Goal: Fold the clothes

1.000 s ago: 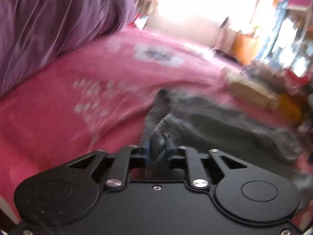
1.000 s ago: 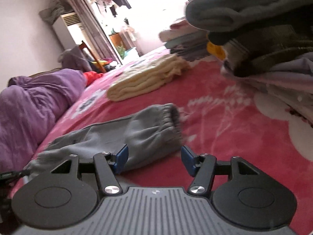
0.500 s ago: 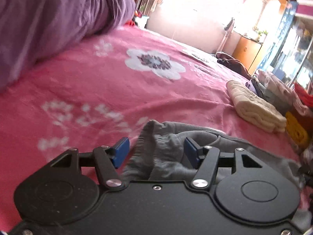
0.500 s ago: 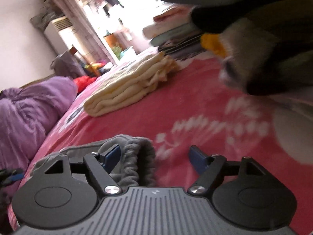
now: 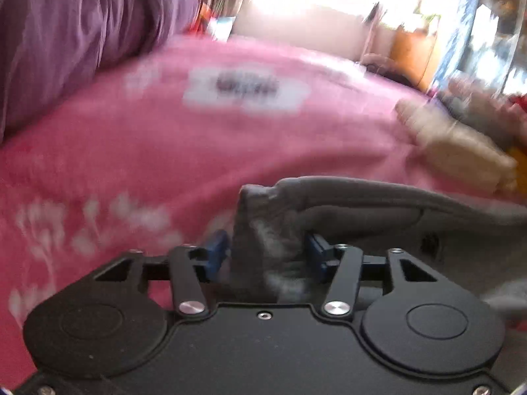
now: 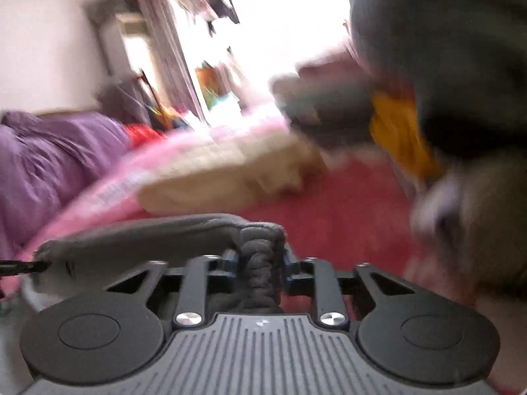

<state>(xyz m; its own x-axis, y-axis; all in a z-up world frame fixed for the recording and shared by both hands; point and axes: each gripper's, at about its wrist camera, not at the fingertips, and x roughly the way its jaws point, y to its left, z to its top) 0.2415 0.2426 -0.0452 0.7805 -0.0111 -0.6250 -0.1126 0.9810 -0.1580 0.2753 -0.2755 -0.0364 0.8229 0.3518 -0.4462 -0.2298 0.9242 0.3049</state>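
Observation:
A grey pair of sweatpants lies stretched across the pink flowered bedspread. My left gripper has its blue pads pressed on a thick bunch of the grey fabric at one end. In the right wrist view my right gripper is shut on the ribbed cuff of the same sweatpants. The cloth runs taut to the left toward a dark tip of the left gripper. Both views are blurred by motion.
A folded cream garment lies on the bed beyond the sweatpants. A purple duvet is heaped at the left. A tall pile of dark, yellow and grey clothes looms close on the right.
Half a second ago both grippers stood open around the grey fabric. Both have now shut on it, the right on the cuff, and the cloth is pulled up and taut.

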